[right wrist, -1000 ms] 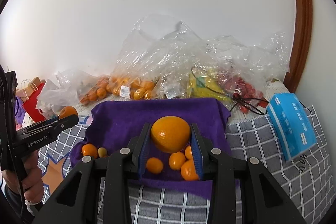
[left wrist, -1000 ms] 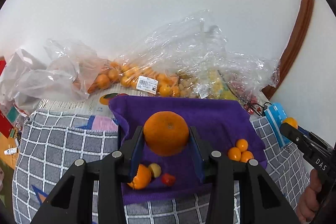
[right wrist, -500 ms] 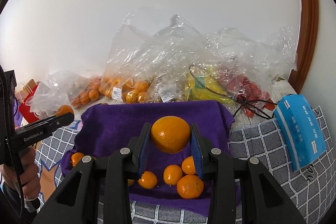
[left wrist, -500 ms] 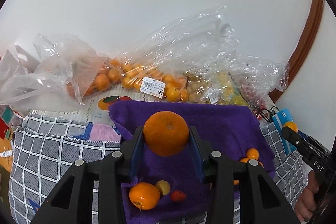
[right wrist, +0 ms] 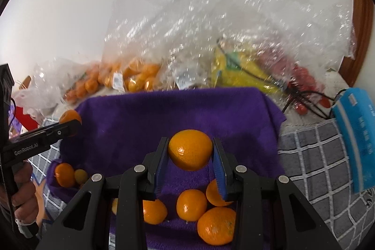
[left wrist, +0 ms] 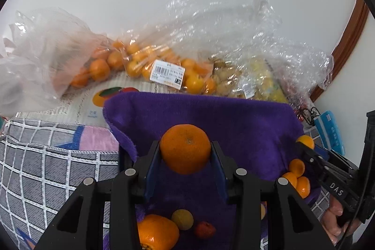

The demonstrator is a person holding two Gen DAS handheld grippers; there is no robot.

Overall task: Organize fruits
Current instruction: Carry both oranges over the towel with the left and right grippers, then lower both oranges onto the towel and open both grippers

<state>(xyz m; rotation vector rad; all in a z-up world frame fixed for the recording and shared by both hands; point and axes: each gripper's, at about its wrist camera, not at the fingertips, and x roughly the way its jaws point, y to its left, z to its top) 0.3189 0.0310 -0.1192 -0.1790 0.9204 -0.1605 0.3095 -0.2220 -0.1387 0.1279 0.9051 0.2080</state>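
My left gripper [left wrist: 185, 164] pinches an orange [left wrist: 185, 148], and my right gripper [right wrist: 190, 164] pinches a mandarin [right wrist: 190, 149]. Each fruit hangs above the purple towel [right wrist: 178, 114]. The right's pile of oranges [right wrist: 191, 204] lies at 6 o'clock of its mandarin, so I judge the right nearer a drop.

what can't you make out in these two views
- Left wrist view: the persimmon-like fruit is partly behind the left tongs' frame and cut by the bottom edge.
- Left wrist view: the price label print is too small to read.
- Right wrist view: the bagged red fruit is blurred behind crinkled plastic.
- Right wrist view: the blue packet print is smeared.
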